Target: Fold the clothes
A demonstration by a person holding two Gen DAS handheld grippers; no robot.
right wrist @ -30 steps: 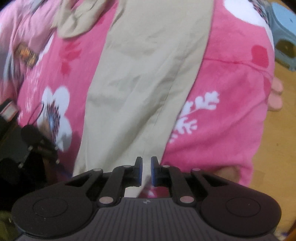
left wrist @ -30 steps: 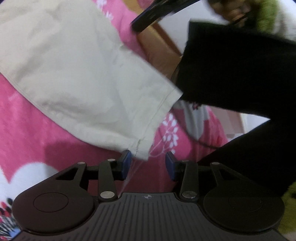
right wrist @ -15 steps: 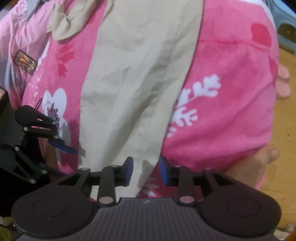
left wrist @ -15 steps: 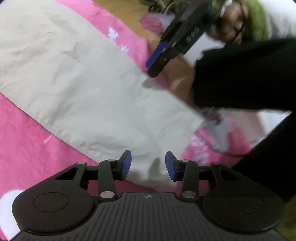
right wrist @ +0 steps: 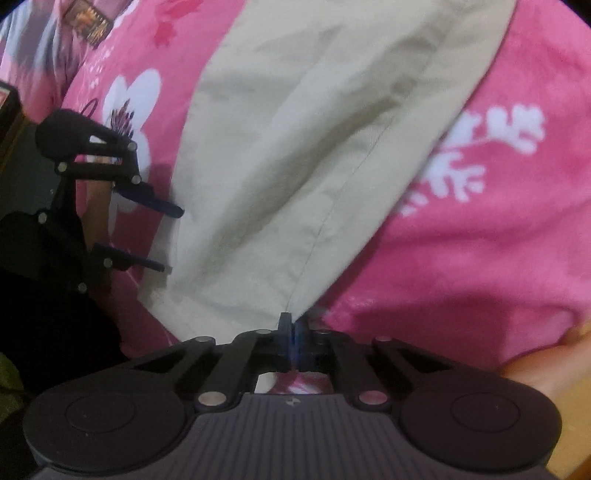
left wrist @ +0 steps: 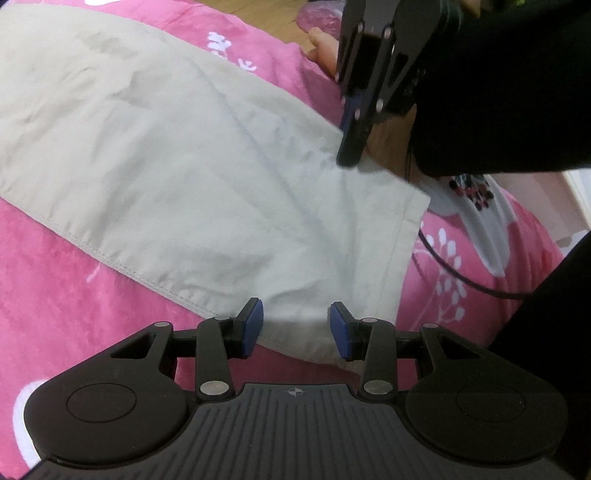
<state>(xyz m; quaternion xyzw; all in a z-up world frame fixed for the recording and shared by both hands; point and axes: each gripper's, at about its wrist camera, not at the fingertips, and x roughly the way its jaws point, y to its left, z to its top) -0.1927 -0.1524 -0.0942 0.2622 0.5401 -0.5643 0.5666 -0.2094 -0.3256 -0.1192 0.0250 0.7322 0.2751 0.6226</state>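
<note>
A beige trouser leg [left wrist: 192, 177] lies flat on a pink flowered blanket [left wrist: 74, 295]. Its hem end [left wrist: 402, 236] points to the right. My left gripper [left wrist: 295, 325] hovers open over the near hem corner; cloth shows between its blue pads [left wrist: 251, 325], which do not press it. My right gripper [left wrist: 349, 155] comes down on the far hem corner. In the right wrist view that gripper [right wrist: 293, 328] is shut on the trouser leg [right wrist: 295, 166] where a seam runs into the jaws. The left gripper [right wrist: 168, 238] stands open at the cloth's left edge.
A black sleeve [left wrist: 498, 92] crosses the upper right above the blanket. A thin black cable [left wrist: 465, 280] lies on the blanket beside the hem. Wooden floor [left wrist: 258, 11] shows past the blanket's far edge. Bare skin of the person [right wrist: 535, 373] sits at the blanket's right edge.
My right gripper opened, came down and shut on the trouser hem edge. My left gripper moved over the near hem corner, staying open.
</note>
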